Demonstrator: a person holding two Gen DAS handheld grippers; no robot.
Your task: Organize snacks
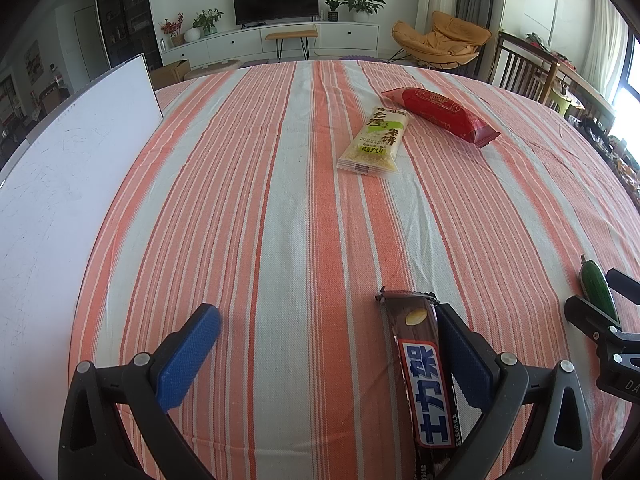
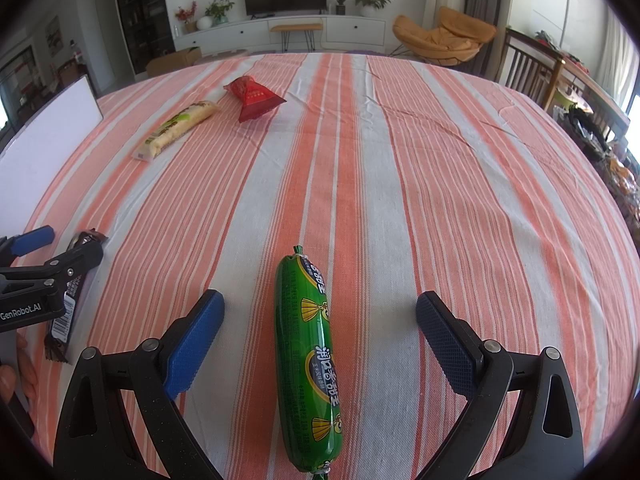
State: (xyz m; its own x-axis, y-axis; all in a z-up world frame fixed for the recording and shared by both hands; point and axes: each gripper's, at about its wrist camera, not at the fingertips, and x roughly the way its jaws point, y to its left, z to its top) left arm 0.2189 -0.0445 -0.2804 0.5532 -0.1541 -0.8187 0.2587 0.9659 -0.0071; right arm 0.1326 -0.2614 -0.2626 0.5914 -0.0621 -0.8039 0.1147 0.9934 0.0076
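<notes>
A brown chocolate bar (image 1: 424, 368) lies flat on the striped cloth, inside my open left gripper (image 1: 326, 316) and right against its right finger (image 1: 460, 344). From the right wrist view the same bar (image 2: 66, 312) sits under the left gripper (image 2: 60, 246). A green sausage (image 2: 308, 352) lies lengthwise on the cloth between the wide-open fingers of my right gripper (image 2: 320, 300), touching neither pad. Farther back lie a pale rice-cracker packet (image 1: 372, 140) with a green label and a red packet (image 1: 440, 114), side by side.
An orange-and-white striped tablecloth (image 1: 280, 220) covers the table. A white board (image 1: 60, 184) stands along its left edge. Wooden chairs (image 1: 520, 68) and a cluttered table are off the right side. A hand (image 2: 8, 376) shows at the lower left of the right wrist view.
</notes>
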